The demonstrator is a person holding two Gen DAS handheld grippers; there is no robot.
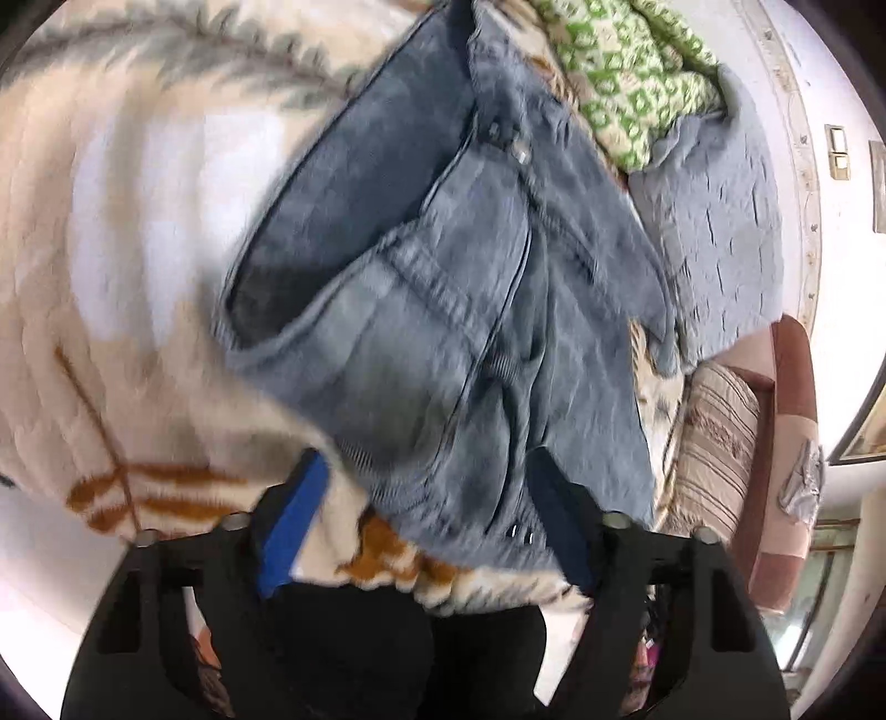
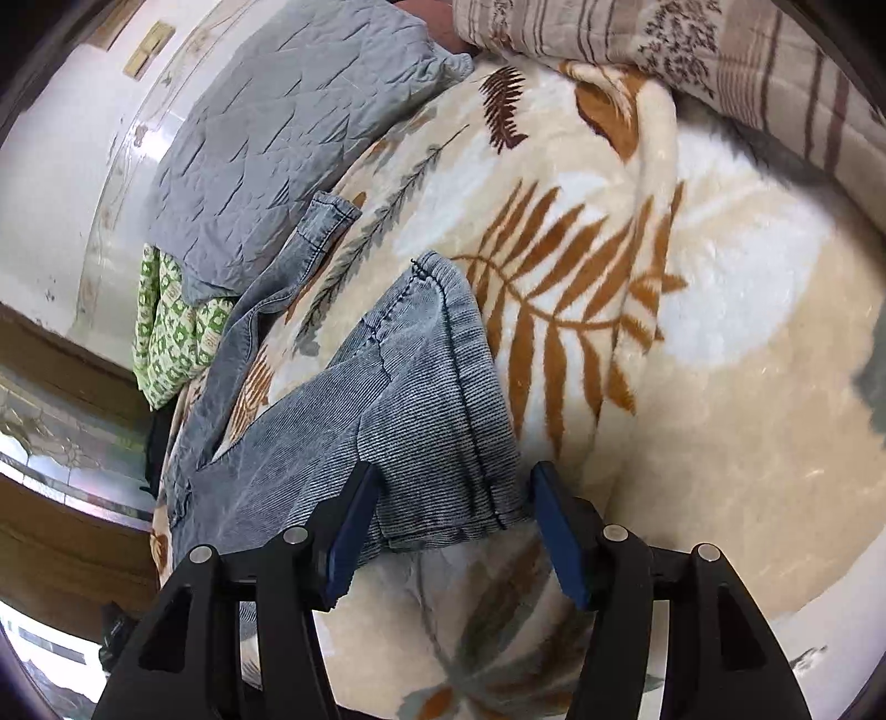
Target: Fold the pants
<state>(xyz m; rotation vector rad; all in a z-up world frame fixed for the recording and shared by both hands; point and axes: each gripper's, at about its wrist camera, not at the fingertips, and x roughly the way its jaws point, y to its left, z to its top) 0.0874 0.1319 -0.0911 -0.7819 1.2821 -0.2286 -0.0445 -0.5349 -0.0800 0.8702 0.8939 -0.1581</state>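
Observation:
Blue-grey denim pants [image 1: 443,288] lie on a cream leaf-print blanket [image 1: 111,277]. In the left wrist view I see the waist end with button and fly, the image blurred. My left gripper [image 1: 426,482] is open over the pants' near edge, its jaws wide apart with denim between them. In the right wrist view a pant leg [image 2: 432,399] with its hem lies across the blanket [image 2: 692,415]. My right gripper [image 2: 454,498] is open, its blue pads either side of the leg's end. The other leg [image 2: 266,299] stretches away at the left.
A grey quilted cover [image 2: 266,138] and a green-patterned cloth [image 2: 171,332] lie at the bed's far side by the wall. A striped pillow [image 2: 664,44] lies at the head. A wooden bed frame [image 1: 786,443] and floor show beyond the edge.

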